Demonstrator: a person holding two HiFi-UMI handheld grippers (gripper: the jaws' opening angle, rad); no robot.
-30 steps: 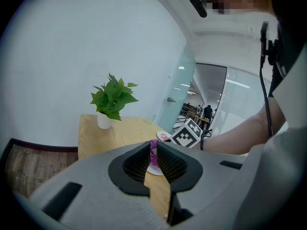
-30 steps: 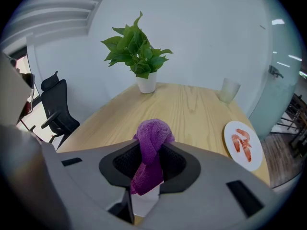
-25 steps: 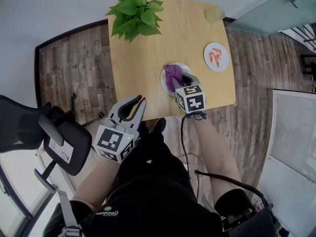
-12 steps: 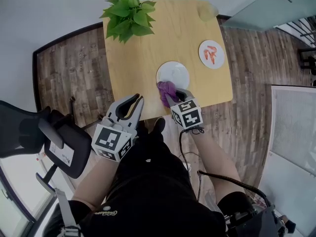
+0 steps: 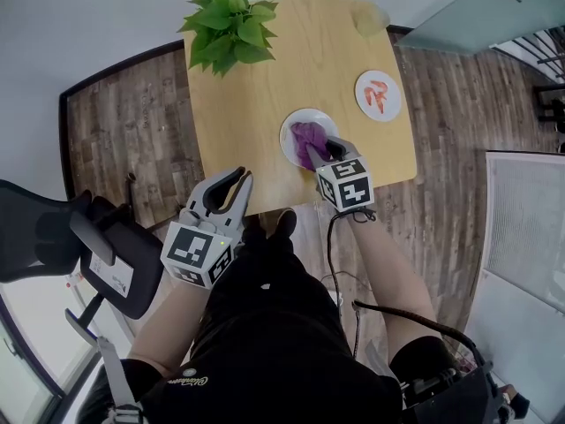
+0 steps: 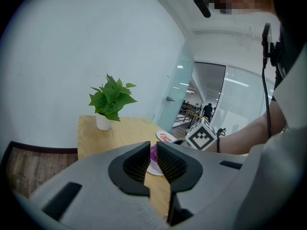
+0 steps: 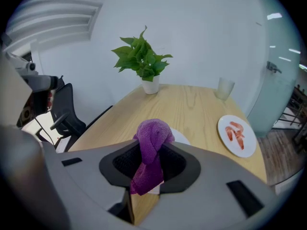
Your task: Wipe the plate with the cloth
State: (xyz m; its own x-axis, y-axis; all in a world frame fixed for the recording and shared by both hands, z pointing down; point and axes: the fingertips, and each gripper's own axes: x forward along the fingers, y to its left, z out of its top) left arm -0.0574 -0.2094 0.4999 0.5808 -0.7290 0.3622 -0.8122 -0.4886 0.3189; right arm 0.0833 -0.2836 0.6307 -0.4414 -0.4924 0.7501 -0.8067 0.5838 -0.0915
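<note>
A small white plate lies near the front edge of the wooden table. My right gripper is shut on a bunched purple cloth, which rests on the plate. In the right gripper view the cloth bulges up between the jaws of that gripper, and a sliver of plate shows behind it. My left gripper hangs off the table's front-left edge, shut and holding nothing. In the left gripper view this gripper points toward the plate.
A potted green plant stands at the table's far left. A second plate with red food sits at the right, and a glass at the far right corner. A black office chair stands on the left on the wood floor.
Half a second ago my right gripper held the cloth at the plate's near rim; it has moved back onto the plate. The left gripper has barely shifted.
</note>
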